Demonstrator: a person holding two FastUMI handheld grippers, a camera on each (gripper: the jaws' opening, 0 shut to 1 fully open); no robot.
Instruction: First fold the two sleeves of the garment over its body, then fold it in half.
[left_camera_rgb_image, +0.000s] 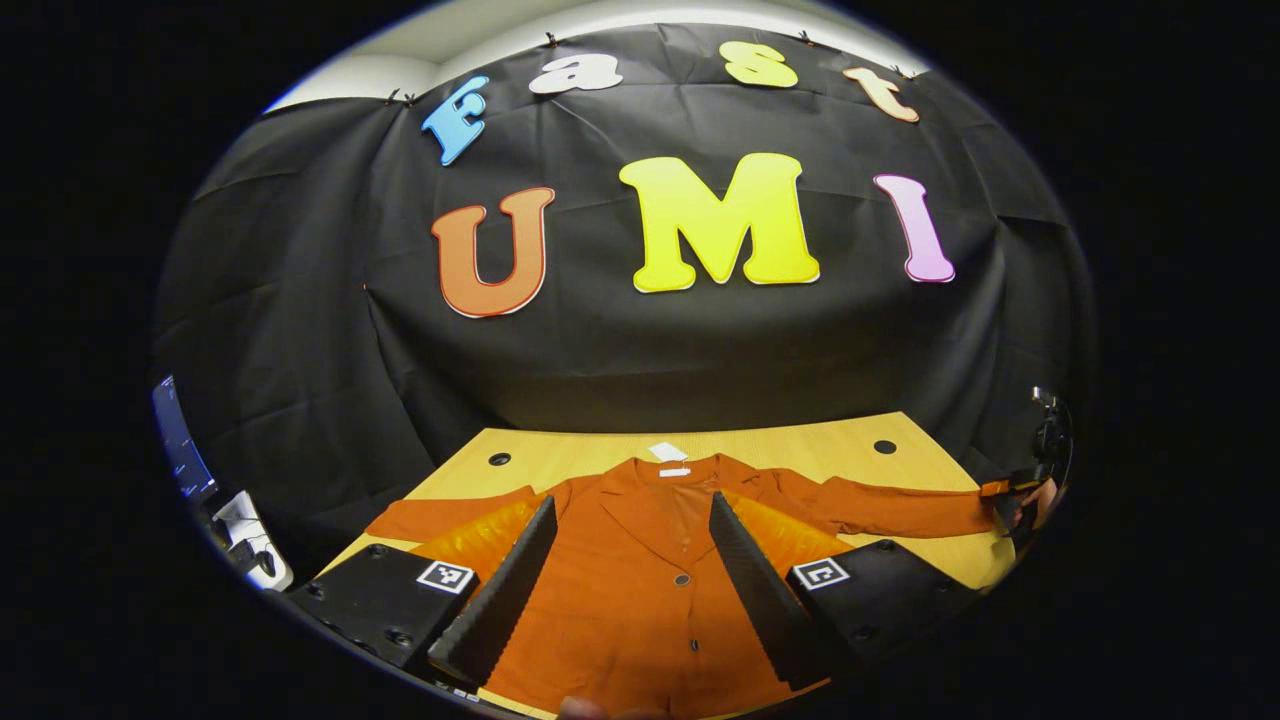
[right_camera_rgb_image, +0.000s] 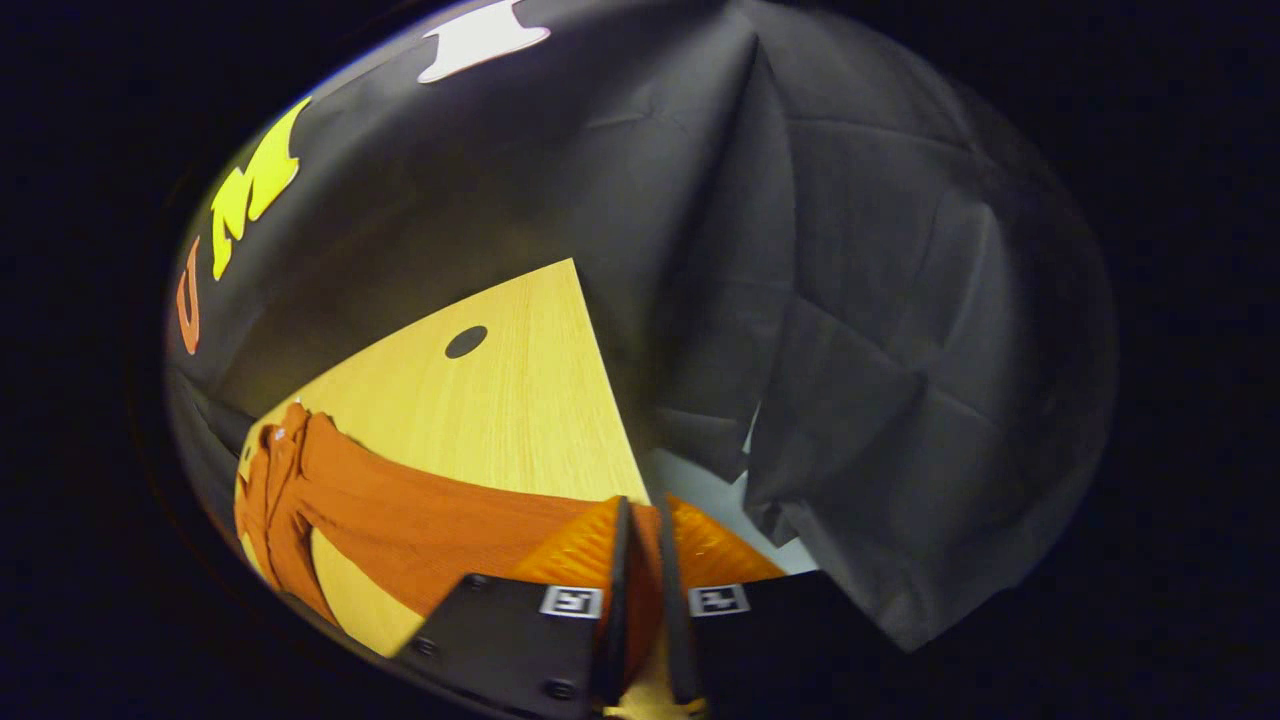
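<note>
Lying flat and face up on the wooden table (left_camera_rgb_image: 850, 440), the rust-orange jacket (left_camera_rgb_image: 640, 580) has its collar toward the booth's black back wall (left_camera_rgb_image: 640, 340) and its hem toward the camera in the left gripper view, so the body runs front to back while both sleeves stretch straight out to the sides. The left gripper (left_camera_rgb_image: 632, 530) hangs over the buttoned front with its fingers spread wide, gripping nothing. The right gripper (right_camera_rgb_image: 640, 560) is out at the table's right edge, its fingers pressed together on the end of the right sleeve (right_camera_rgb_image: 420, 515), which runs along the tabletop back to the body.
</note>
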